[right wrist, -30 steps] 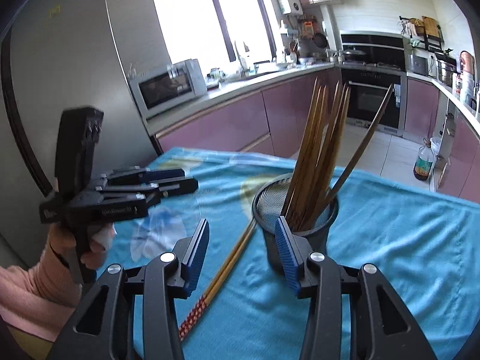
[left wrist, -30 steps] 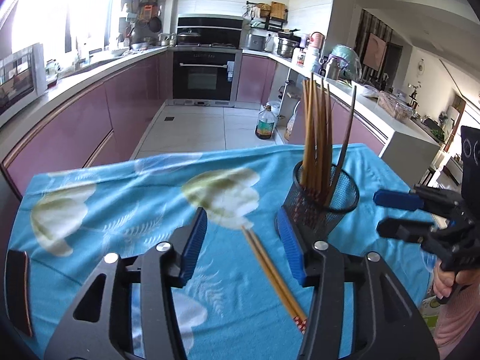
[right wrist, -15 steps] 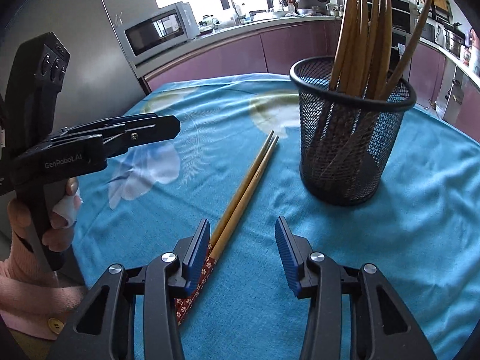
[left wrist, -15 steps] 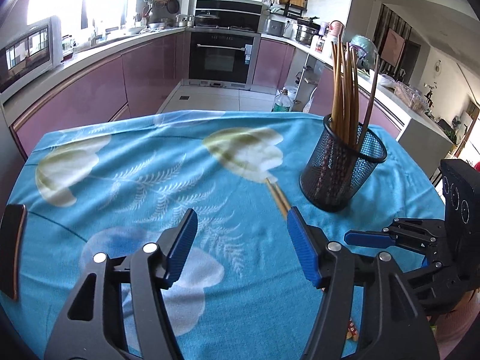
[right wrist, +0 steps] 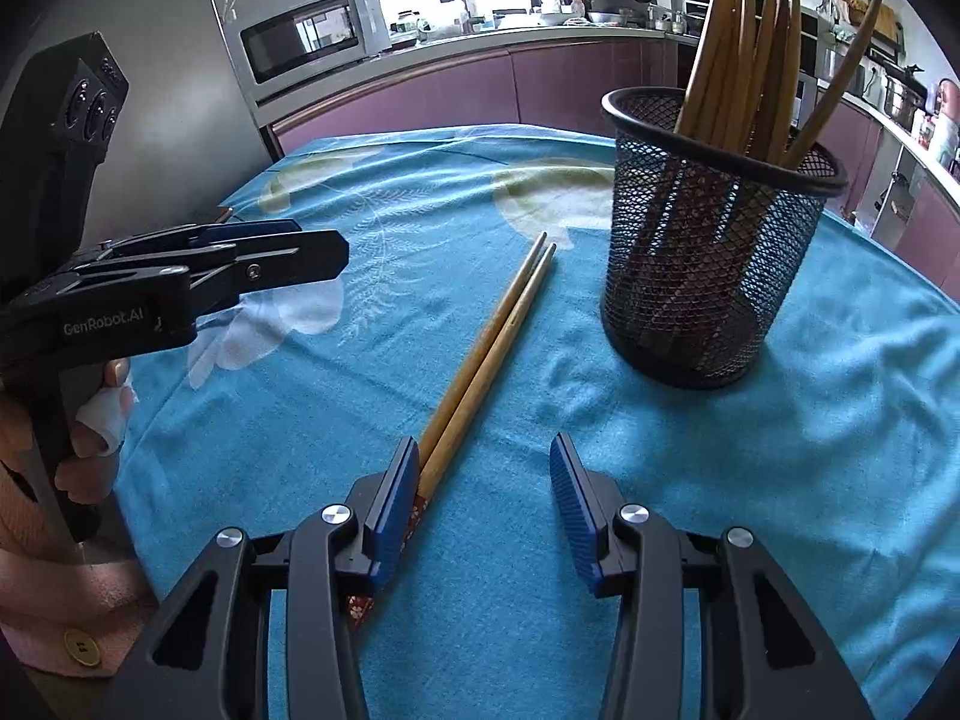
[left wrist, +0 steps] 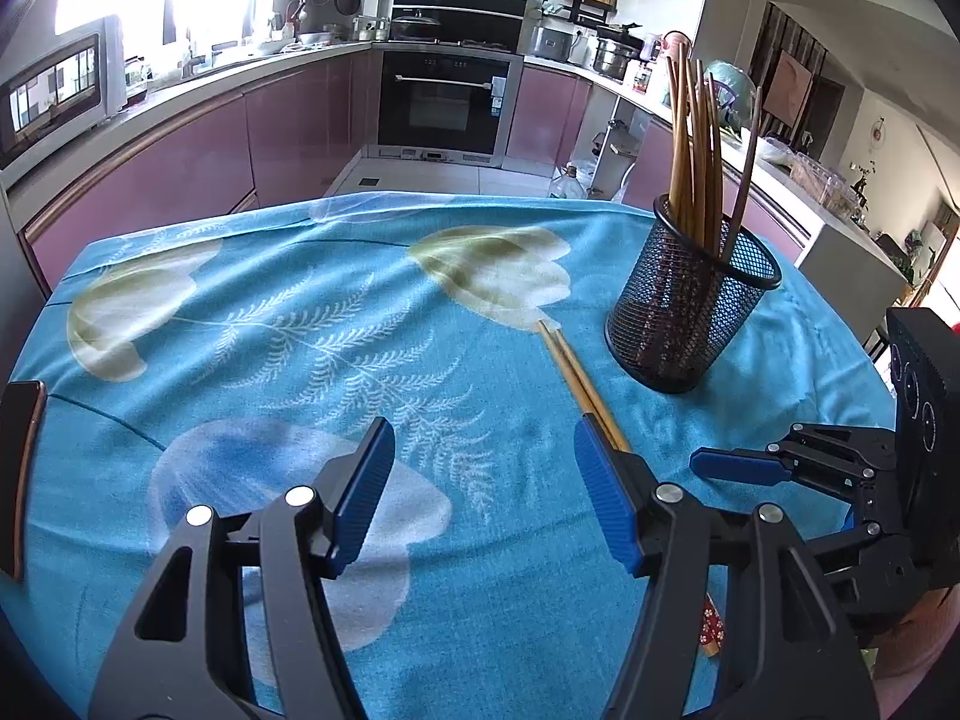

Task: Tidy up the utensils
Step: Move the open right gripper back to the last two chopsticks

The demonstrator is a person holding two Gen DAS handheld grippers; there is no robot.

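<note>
A pair of light brown wooden chopsticks (right wrist: 489, 354) lies flat on the turquoise cloth with pale leaf and fern prints (right wrist: 750, 480) that covers the table. The two sticks are slim, round and smooth, they lie side by side and touch along most of their length. Their thin tips point toward the far side of the table, and their thick ends carry a dark red band with small white flowers (right wrist: 360, 606). The cloth is soft and a little wrinkled near the black wire-mesh cylindrical holder (right wrist: 714, 240). This holder stands upright, just to the right of the pair's thin tips in the right wrist view, apart from them. Inside it many similar brown chopsticks (right wrist: 744, 48) stand and lean on the rim; through the mesh their patterned ends show at the bottom.

The right gripper (right wrist: 485, 504), black with ribbed blue pads, hangs low over the thick end of the pair. Its jaws stand at a middle width and grip nothing; the sticks pass just beside the inner face of the left pad, and I cannot tell if they touch it. The left gripper (left wrist: 485, 492) stands wide and empty over the cloth, left of the pair, with the holder well apart to its right.
</note>
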